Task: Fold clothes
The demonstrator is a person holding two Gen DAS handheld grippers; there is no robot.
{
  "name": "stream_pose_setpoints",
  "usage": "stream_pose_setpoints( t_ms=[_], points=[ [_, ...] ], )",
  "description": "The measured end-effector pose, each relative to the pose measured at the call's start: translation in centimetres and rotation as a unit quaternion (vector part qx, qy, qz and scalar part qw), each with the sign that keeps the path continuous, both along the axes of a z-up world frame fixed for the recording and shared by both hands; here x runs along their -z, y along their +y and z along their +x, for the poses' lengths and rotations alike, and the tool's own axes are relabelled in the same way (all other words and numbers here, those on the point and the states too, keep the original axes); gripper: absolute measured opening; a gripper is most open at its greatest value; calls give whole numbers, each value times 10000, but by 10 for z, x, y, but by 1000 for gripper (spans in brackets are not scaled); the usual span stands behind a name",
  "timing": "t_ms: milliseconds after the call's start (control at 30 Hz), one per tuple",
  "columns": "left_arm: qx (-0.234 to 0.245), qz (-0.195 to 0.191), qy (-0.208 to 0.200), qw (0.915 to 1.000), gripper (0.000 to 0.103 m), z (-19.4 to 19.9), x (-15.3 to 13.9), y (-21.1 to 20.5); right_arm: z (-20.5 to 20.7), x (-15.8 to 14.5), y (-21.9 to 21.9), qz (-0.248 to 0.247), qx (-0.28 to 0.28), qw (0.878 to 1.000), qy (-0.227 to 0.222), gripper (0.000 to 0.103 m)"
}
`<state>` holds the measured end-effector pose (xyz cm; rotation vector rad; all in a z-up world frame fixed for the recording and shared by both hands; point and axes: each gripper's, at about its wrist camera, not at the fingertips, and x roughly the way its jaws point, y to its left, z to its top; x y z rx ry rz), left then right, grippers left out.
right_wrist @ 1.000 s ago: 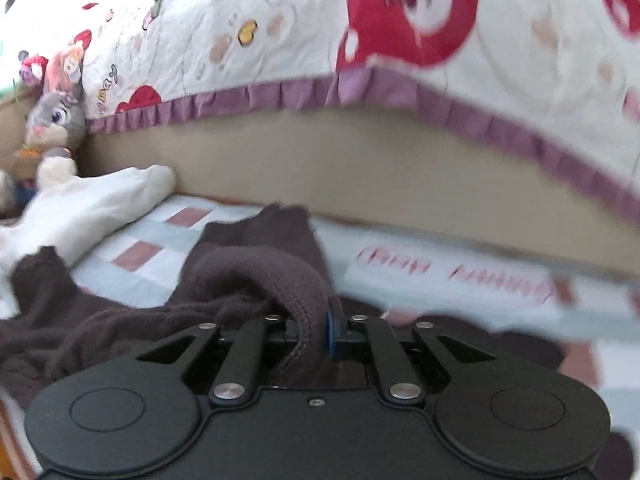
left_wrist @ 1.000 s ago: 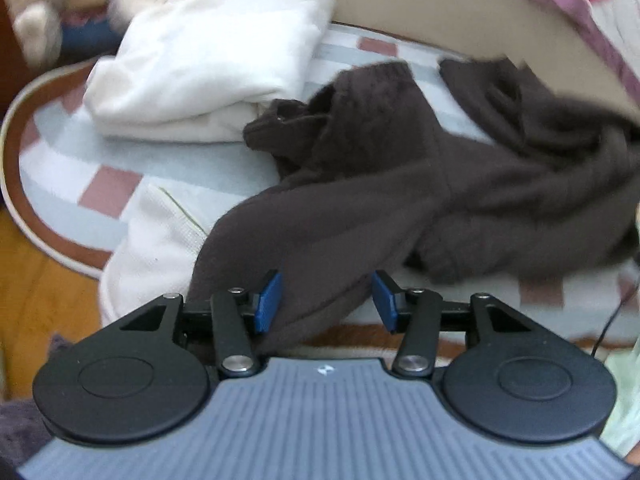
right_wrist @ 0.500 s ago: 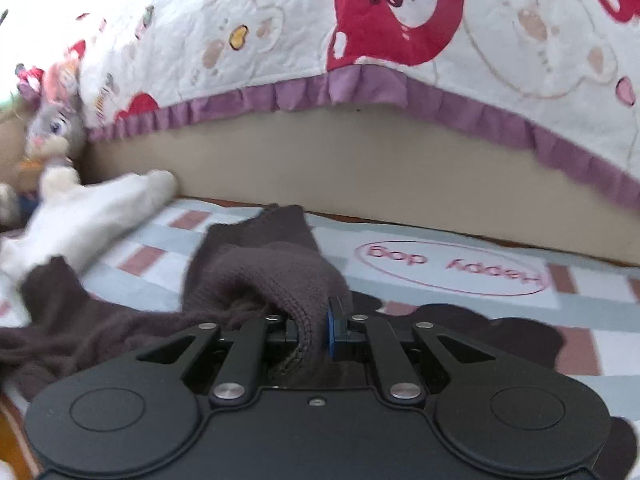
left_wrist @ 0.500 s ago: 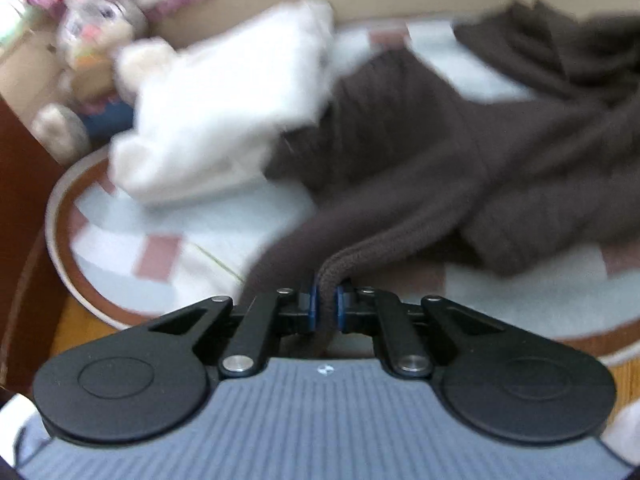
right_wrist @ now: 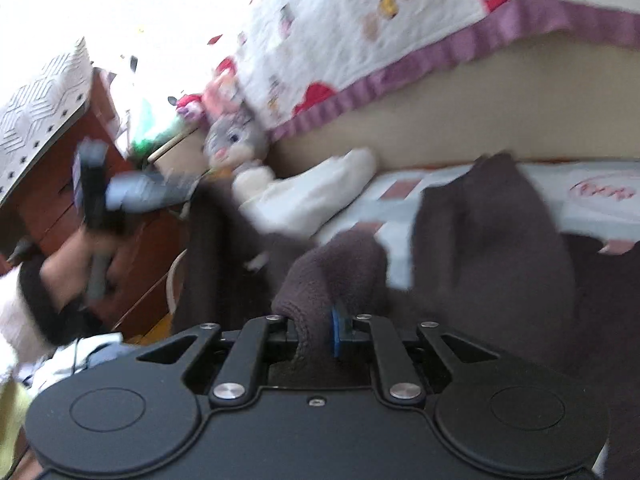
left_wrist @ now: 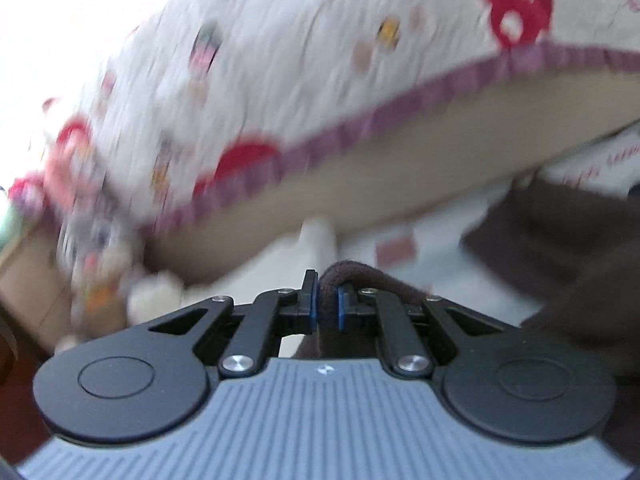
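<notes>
— What do the grippers hold?
— The left gripper [left_wrist: 325, 307] pinches a fold of the brown sweater [right_wrist: 488, 240]; the right gripper [right_wrist: 316, 334] clamps another bunch.
— And the rest of it?
— Draped over the rug's [right_wrist: 592, 204] near edge, blurred; its lower part is hidden behind both grippers.

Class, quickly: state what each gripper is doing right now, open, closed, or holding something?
Left gripper: closed on a fold of the brown sweater.
Right gripper: closed on the brown sweater too.
</notes>
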<state>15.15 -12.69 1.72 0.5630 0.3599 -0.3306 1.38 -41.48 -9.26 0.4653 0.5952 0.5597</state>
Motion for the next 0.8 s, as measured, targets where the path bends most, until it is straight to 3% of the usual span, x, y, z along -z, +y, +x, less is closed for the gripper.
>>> stream_pose_setpoints(
  t_ms=[67,133,167,200,267,333,433,567,733,800],
  points=[
    [276,-35,-417,9987,9,6,-15,-23,3,5,12,186,-256,9994,104,15],
    [307,-271,-319,9987,13,13,-25,-38,5,9,26,283,-469,9983,215,15],
    [255,-436,-13,9987,17,20,-27,-42,6,10,34,263,-545,9978,258,15],
    [240,-574,342,9975,32,22,-24,-42,6,11,42,242,-621,9973,302,15],
    [254,-835,1063,9905,47,22,-15,-38,3,12,58,156,-621,9975,311,15],
    [526,-1189,1599,9785,47,7,1,-27,-4,13,68,24,-468,9985,279,15],
    [905,-1760,2435,9495,53,-18,29,-9,-5,17,75,-118,-417,9982,406,15],
    [909,-2509,3740,8882,58,-36,72,11,-8,19,82,-278,-361,9975,540,15],
    [1023,-3310,4486,8239,69,-59,112,30,-27,12,87,-457,-753,9955,348,15],
    [978,-2978,4843,8168,79,-62,125,21,-33,12,90,-465,-1017,9933,308,15]
  ],
)
